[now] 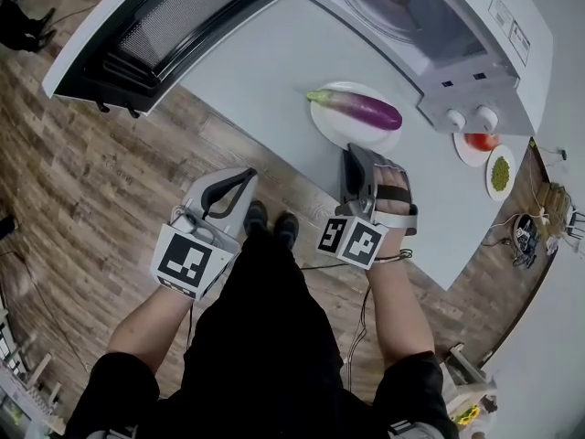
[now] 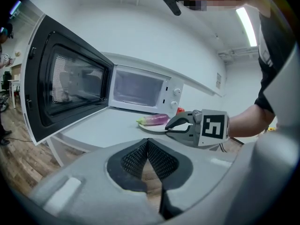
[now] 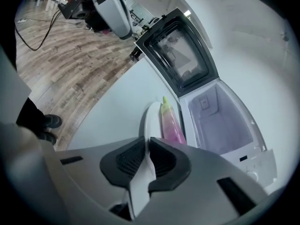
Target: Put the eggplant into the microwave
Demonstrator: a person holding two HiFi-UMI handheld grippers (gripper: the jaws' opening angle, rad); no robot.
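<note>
A purple eggplant [image 1: 361, 110] with a green stem lies on a white plate [image 1: 327, 128] on the grey table, just in front of the open white microwave [image 1: 475, 53]. The microwave's door [image 1: 155, 26] is swung wide to the left. My right gripper [image 1: 356, 156] is at the plate's near edge. In the right gripper view its jaws are shut on the plate's rim [image 3: 152, 121], with the eggplant [image 3: 171, 125] just beyond. My left gripper [image 1: 239, 179] hangs off the table over the floor, shut and empty, well short of the plate. In the left gripper view the eggplant [image 2: 154, 120] sits beside the right gripper [image 2: 171, 125].
A small plate with a red tomato [image 1: 480, 141] and another with green food [image 1: 500, 172] sit at the table's right, below the microwave's knobs [image 1: 471, 119]. The table edge [image 1: 274, 158] runs diagonally past both grippers. Cables [image 1: 521, 231] lie on the wooden floor.
</note>
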